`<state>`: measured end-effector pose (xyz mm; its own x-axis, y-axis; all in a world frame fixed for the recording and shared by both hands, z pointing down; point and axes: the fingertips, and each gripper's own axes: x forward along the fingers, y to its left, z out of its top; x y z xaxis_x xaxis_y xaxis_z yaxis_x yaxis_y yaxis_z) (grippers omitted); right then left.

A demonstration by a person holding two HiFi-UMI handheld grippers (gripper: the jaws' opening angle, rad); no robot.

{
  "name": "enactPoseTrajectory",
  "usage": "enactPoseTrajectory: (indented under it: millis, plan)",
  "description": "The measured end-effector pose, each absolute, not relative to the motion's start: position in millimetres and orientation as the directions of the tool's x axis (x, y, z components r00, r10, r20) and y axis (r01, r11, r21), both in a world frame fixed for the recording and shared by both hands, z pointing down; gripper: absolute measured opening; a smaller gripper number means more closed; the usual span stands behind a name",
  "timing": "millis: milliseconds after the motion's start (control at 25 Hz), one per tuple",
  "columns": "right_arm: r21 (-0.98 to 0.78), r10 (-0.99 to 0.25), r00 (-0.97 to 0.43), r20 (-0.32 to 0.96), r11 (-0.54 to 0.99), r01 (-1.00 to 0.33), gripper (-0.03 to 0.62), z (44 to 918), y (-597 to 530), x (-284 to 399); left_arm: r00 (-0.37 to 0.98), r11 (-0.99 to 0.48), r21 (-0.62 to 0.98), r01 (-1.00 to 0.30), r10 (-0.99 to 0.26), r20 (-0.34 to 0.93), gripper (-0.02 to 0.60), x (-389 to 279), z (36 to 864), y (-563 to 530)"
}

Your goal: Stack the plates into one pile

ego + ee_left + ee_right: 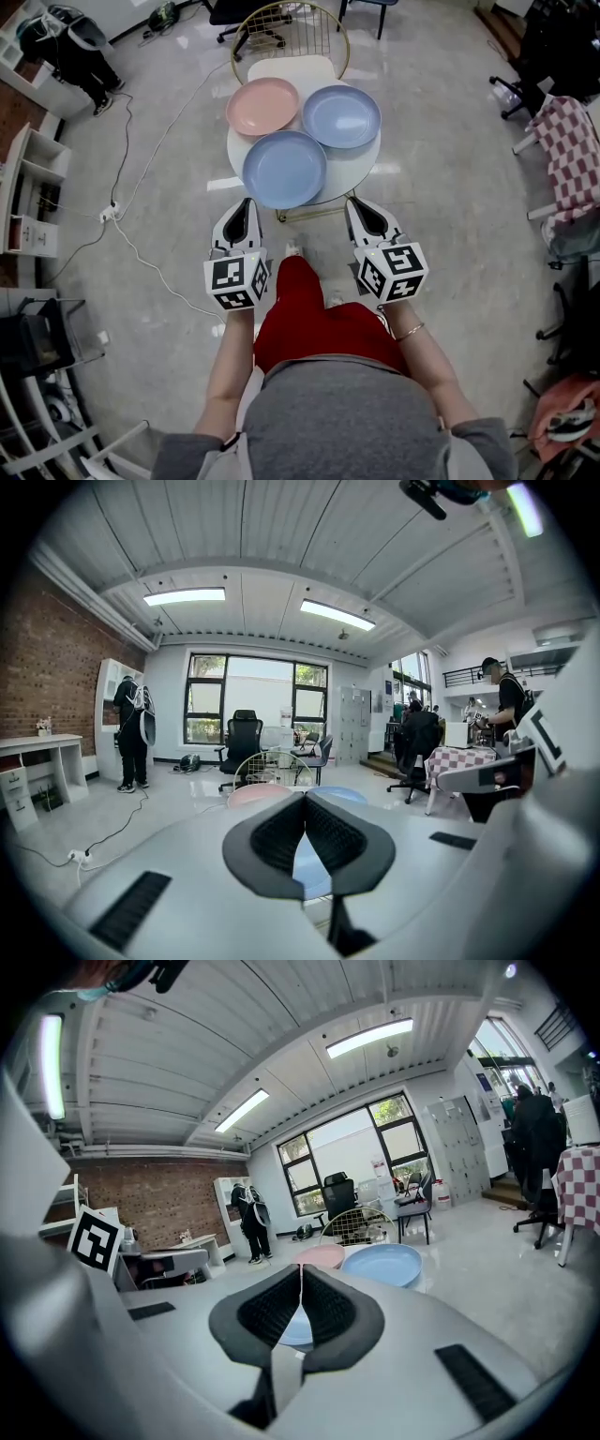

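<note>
left gripper and right gripper: jaws pressed together, nothing held, tips just short of the round white table. 3 plates lying unstacked on it: pink plate far left, far blue plate right, near blue plate in front, just beside both.

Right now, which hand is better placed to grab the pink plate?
Left. The pink plate lies nearer the left tongs; the right tongs would likely reach across the near blue plate.
</note>
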<state>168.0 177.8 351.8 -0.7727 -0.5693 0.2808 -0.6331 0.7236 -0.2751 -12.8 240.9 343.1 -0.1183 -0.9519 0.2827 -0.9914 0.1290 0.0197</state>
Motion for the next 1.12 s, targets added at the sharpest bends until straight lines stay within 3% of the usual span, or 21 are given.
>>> enactPoseTrajectory:
  millis: [640, 1120]
  plan:
    - [-0.245, -0.617, -0.681, 0.394, 0.644, -0.725, 0.03, 386, 59, 69, -0.057, 0.084, 0.06, -0.995, -0.93, 0.363, 0.015, -140, 387, 122]
    - [-0.21, -0.674, -0.557, 0.485, 0.529, -0.822, 0.03, 419, 18, 50, 0.051, -0.015, 0.086, -0.996, -0.9, 0.434, 0.015, -178, 427, 65]
